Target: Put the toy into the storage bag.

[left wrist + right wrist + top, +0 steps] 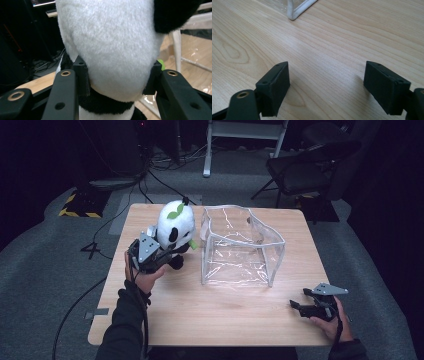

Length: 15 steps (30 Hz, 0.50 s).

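White plush panda (pixel 176 225), one, clamped by left tongs (pixel 159 251); one clear bag (pixel 240 247).

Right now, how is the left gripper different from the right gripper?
The left gripper is shut on the panda toy, squeezing its white head; the right gripper is open with nothing between its jaws. The left sits beside the clear bag; the right rests near the table's front corner. Both are black and hand-held.

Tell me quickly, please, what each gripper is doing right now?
Left gripper: closed on the plush panda.
Right gripper: open, holding nothing, above the table.
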Available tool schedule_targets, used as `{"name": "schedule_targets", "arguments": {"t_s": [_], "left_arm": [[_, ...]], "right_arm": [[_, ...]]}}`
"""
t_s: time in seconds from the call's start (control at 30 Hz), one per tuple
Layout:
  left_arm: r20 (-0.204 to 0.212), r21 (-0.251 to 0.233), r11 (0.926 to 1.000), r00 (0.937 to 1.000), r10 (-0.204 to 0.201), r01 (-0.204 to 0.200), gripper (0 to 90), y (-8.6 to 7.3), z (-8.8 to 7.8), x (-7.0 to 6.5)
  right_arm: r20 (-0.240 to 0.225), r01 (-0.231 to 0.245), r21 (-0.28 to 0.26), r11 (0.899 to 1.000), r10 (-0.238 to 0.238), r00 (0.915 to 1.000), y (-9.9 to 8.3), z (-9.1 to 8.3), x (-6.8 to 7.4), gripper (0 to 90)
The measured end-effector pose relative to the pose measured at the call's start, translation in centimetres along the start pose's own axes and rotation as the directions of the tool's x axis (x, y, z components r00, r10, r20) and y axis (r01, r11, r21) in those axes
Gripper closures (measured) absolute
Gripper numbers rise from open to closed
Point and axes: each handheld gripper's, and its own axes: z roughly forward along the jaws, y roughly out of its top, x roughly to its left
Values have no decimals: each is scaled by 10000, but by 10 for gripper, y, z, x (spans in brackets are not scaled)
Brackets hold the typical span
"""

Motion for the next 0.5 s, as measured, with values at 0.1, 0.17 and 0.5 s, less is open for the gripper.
{"name": "schedule_targets", "arguments": {"t_s": [0.1,0.17,0.5], "left_arm": [[-45,59,9999,9999,135,-135,531,7,9,1],[-96,30,9999,9999,98,-98,531,13,14,4],[16,-263,9995,9998,-190,191,527,34,31,15]], "right_arm": [[-8,2,-4,10000,-2,10000,0,0,0,212],[-11,-5,0,10000,5,10000,0,0,0,212],[-1,-22,6,10000,22,10000,0,0,0,209]]}}
